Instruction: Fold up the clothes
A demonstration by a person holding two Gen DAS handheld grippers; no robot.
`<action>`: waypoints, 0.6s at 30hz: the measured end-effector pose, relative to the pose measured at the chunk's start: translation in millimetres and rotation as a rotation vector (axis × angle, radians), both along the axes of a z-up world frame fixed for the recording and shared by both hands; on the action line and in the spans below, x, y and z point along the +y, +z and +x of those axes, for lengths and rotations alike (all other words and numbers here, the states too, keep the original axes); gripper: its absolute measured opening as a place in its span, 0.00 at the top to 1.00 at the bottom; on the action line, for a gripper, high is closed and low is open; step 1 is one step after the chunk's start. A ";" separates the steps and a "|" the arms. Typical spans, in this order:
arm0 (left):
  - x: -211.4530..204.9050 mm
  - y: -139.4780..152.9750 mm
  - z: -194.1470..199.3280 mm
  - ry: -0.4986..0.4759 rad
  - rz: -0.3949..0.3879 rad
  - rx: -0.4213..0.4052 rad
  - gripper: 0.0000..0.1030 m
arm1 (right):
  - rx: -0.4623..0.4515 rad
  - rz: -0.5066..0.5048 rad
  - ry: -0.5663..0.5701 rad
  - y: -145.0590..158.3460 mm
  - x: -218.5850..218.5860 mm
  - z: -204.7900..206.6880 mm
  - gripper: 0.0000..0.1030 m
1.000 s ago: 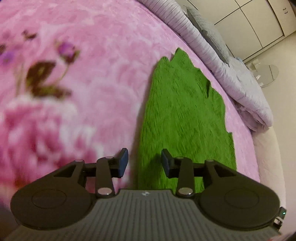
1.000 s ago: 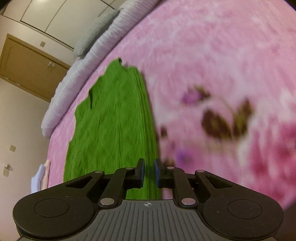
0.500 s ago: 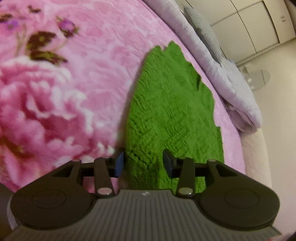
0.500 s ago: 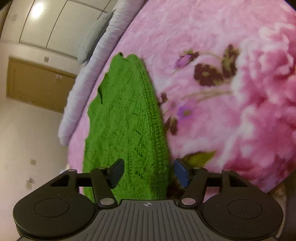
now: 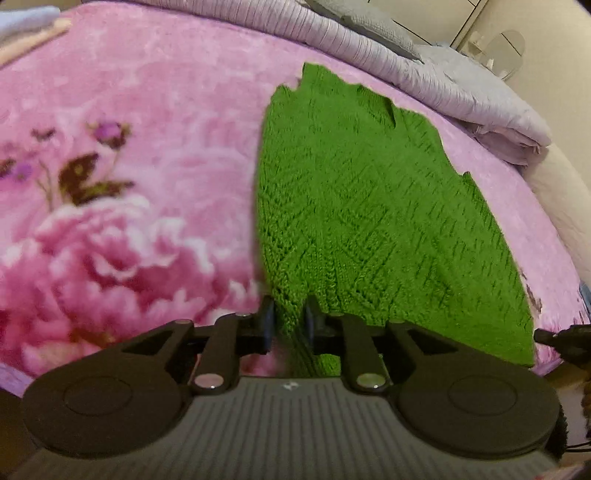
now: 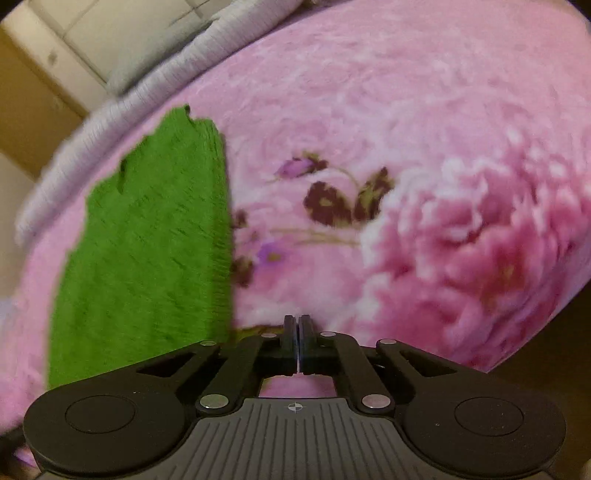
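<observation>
A green knit garment (image 5: 369,206) lies flat on the pink flowered blanket (image 5: 129,166), with its long folded edge on the left in the left wrist view. My left gripper (image 5: 289,323) is shut on the garment's near corner, and green knit bunches between its fingers. In the right wrist view the garment (image 6: 147,251) lies to the left. My right gripper (image 6: 296,330) is shut over bare blanket (image 6: 406,147), just right of the garment's edge, with nothing between its fingers.
A folded lilac quilt (image 5: 443,85) and a grey pillow (image 5: 369,26) lie along the far side of the bed. The bed's edge drops off at the right (image 5: 561,206). Cream wardrobe doors (image 6: 92,22) stand beyond.
My left gripper, open over the garment's near corner, has shut on it. My right gripper, shut a second ago, opened astride the garment's edge and has shut again just right of it, holding nothing.
</observation>
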State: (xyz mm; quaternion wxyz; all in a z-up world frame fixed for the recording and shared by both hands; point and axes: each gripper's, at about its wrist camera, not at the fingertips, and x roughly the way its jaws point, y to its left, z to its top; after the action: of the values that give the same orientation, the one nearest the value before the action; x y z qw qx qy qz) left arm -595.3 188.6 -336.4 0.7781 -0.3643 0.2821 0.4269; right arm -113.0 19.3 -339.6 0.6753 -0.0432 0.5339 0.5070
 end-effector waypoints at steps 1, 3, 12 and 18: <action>-2.0 9.1 -1.0 0.009 0.035 0.016 0.87 | -0.010 0.023 0.029 8.0 -0.1 -2.2 0.98; -3.9 28.1 1.6 0.003 0.108 0.026 0.87 | -0.065 0.071 0.091 25.9 1.1 -11.8 0.98; 24.2 10.2 82.4 -0.157 0.156 0.009 0.86 | -0.397 0.260 0.616 49.9 93.7 -143.9 0.98; 35.5 -16.0 122.0 -0.267 0.169 0.049 0.85 | -0.538 0.231 0.819 -5.2 129.5 -187.7 0.98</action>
State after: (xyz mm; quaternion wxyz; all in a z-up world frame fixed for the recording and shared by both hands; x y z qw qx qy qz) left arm -473.2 224.1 -352.4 0.8487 -0.2463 0.3101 0.3504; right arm -300.7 148.8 -344.9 0.5352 -0.3032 0.2204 0.7570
